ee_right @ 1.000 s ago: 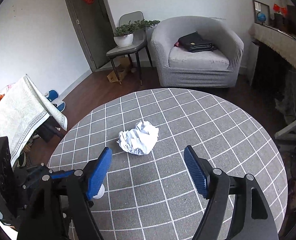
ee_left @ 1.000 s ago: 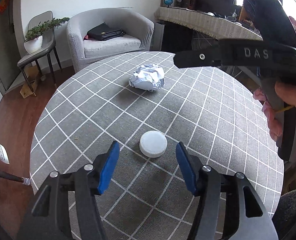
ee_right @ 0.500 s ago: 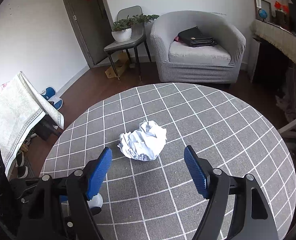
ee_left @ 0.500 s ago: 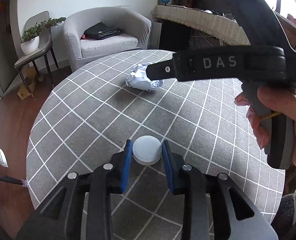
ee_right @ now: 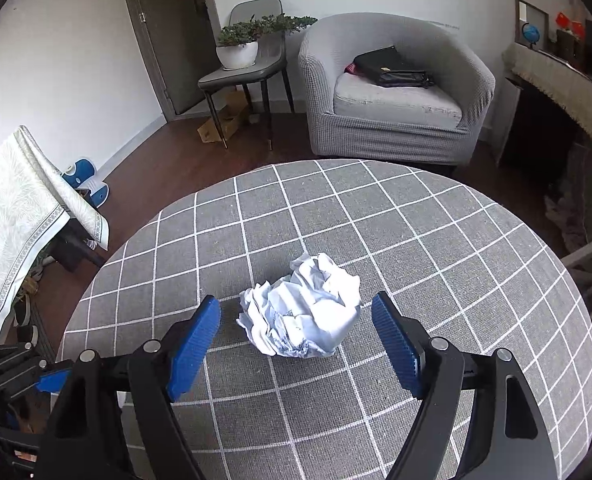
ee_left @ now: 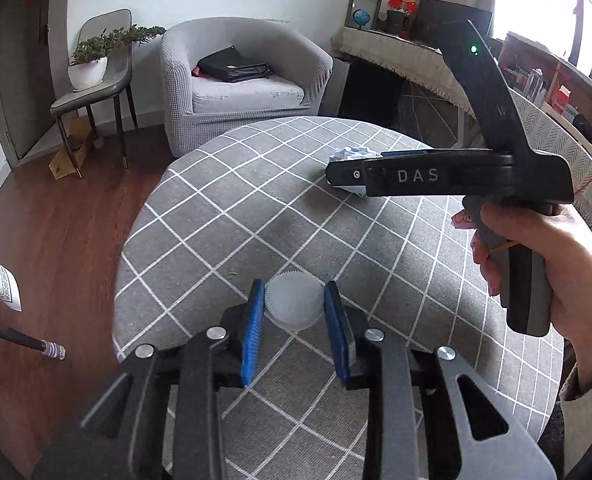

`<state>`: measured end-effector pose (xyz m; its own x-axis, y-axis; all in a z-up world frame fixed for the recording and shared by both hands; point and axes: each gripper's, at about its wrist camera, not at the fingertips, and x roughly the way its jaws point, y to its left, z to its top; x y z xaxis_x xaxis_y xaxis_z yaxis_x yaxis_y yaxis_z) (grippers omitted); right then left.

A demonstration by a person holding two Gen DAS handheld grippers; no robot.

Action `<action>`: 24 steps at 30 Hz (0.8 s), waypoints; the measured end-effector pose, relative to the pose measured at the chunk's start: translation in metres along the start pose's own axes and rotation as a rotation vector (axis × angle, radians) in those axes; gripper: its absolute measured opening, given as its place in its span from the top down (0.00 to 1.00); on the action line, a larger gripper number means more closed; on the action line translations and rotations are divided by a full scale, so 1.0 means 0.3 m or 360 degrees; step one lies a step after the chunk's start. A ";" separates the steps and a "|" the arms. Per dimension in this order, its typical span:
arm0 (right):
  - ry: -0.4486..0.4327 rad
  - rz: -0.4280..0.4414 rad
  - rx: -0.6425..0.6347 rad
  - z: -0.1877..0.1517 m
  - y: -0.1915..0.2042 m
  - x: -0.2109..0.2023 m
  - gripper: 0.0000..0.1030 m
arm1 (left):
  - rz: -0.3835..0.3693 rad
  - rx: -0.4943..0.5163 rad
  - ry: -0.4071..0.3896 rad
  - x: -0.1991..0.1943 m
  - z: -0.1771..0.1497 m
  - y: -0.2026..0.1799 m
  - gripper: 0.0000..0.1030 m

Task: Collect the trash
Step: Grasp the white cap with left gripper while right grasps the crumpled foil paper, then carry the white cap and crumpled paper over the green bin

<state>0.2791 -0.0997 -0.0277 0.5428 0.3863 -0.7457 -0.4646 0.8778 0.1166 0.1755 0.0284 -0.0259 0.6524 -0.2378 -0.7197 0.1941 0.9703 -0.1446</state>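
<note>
The left gripper (ee_left: pixel 294 312) had its blue jaws pressed against both sides of a white ridged cap (ee_left: pixel 294 306), holding it above the near-left part of the round bench (ee_left: pixel 224 216). Whether the cap touched the checked grey cloth or hung just clear of it could not be told from the left wrist view. The bench's curved left edge ran close beside the gripper, and past it lay open brown wooden floor (ee_left: pixel 56 232).

The right gripper (ee_right: pixel 296 332) was held with its jaws wide apart, one blue pad on each side of a crumpled paper ball (ee_right: pixel 301 308), with a gap left on both sides so that neither pad touched it. The paper ball sat on the cloth near the middle of the bench, well inside every edge. In the left wrist view the same gripper crossed from the right, gripped by the person's right hand (ee_left: pixel 543 264), and its body hid most of the paper.

Beyond the bench's far edge stood a grey armchair (ee_right: pixel 391 88) with a black bag (ee_right: pixel 389 66) on its seat, separated from the bench by a strip of floor. A side chair carrying a potted plant (ee_right: pixel 238 46) stood further left, near the door. To the left of the bench, a cloth-draped piece of furniture (ee_right: pixel 12 208) stood close to its edge.
</note>
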 end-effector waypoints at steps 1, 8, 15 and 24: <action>0.0008 -0.0006 0.0003 0.002 0.001 0.009 0.23 | 0.0006 -0.0005 -0.0003 -0.009 -0.002 0.011 0.69; 0.0050 -0.0047 0.0024 0.012 0.018 0.056 0.41 | 0.0020 -0.0059 -0.0019 -0.060 -0.016 0.080 0.69; 0.0001 -0.0001 -0.0008 0.022 0.076 0.018 0.41 | 0.0063 -0.0104 -0.0021 -0.101 -0.050 0.144 0.69; -0.0020 0.0060 -0.0022 -0.037 0.146 -0.049 0.41 | 0.0120 -0.0148 -0.0052 -0.172 -0.105 0.186 0.69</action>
<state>0.2430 -0.0700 -0.0188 0.5333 0.4225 -0.7329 -0.4943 0.8587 0.1354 0.1295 0.0962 -0.0182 0.6864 -0.1638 -0.7086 0.0758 0.9851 -0.1544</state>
